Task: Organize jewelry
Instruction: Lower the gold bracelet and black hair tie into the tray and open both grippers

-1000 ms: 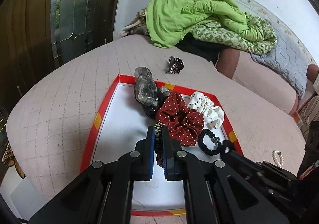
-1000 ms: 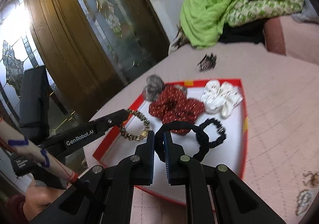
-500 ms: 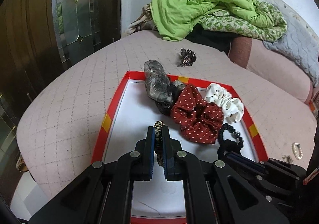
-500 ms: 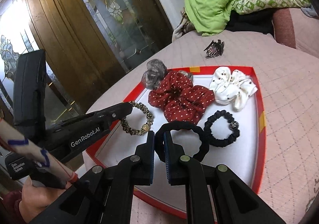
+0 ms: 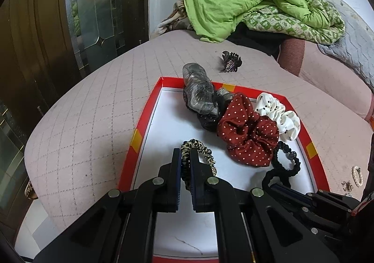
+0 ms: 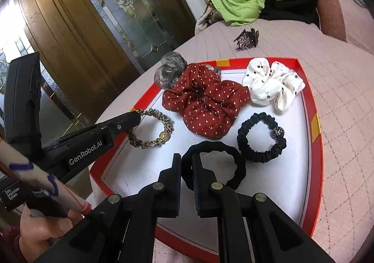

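The leopard-print hair tie (image 5: pixel 197 153) lies at the left side of the red-rimmed tray (image 5: pixel 140 139) on the pink quilted bed (image 5: pixel 88 122), one end pinched between the fingers of the left gripper (image 5: pixel 185 160), which slants down toward the tray from its near-left edge. The right gripper (image 6: pixel 186 167) angles down from the near side too — its fingers are closed on the plain black hair band (image 6: pixel 215 164), which rests on the white tray floor. Just right of it lies a black ruffled hair tie (image 6: pixel 260 140) with a dark bead. Behind them sit a red polka-dot scrunchie (image 6: pixel 203 101), a white dotted scrunchie (image 6: pixel 272 84) and a grey sheer scrunchie (image 6: pixel 169 72) at the far rim. A dark claw clip (image 6: pixel 247 39) lies on the bed beyond the tray. At lower left of the right wrist view, a hand (image 6: pixel 44 228) grips the left tool's handle.
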The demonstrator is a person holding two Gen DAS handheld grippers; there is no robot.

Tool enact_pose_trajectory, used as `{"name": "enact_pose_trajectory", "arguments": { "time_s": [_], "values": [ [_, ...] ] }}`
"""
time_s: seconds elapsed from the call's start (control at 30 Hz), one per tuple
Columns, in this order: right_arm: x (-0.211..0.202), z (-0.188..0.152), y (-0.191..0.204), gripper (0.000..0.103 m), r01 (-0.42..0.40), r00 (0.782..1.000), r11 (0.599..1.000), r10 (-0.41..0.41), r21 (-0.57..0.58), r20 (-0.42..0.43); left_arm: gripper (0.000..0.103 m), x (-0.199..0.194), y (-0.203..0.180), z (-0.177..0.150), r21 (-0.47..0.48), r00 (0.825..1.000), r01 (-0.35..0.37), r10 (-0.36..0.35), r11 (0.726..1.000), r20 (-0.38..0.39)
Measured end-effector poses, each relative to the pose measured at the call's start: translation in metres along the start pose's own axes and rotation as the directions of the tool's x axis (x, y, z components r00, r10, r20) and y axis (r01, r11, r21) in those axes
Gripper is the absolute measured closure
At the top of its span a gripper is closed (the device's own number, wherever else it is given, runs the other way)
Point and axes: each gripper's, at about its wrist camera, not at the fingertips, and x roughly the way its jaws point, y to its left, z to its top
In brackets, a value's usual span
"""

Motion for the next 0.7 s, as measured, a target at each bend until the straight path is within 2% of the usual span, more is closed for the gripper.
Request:
{"name": "enact_pose_trajectory", "arguments": {
  "time_s": [0.5,0.7],
  "values": [
    [0.002,-0.002,-0.004,0.091,-0.019,1.0,0.999,0.02,0.035,-0.023,0.097,0.013,0.001,0.002,-0.015,0.999,-0.017,0.017,1.0,-0.031],
    [0.002,-0.001,-0.004,0.091,-0.021,0.999,0.999,0.022,0.033,-0.027,0.083,0.009,0.001,0.003,-0.024,1.0,-0.018,0.017,1.0,-0.017]
  ]
}}
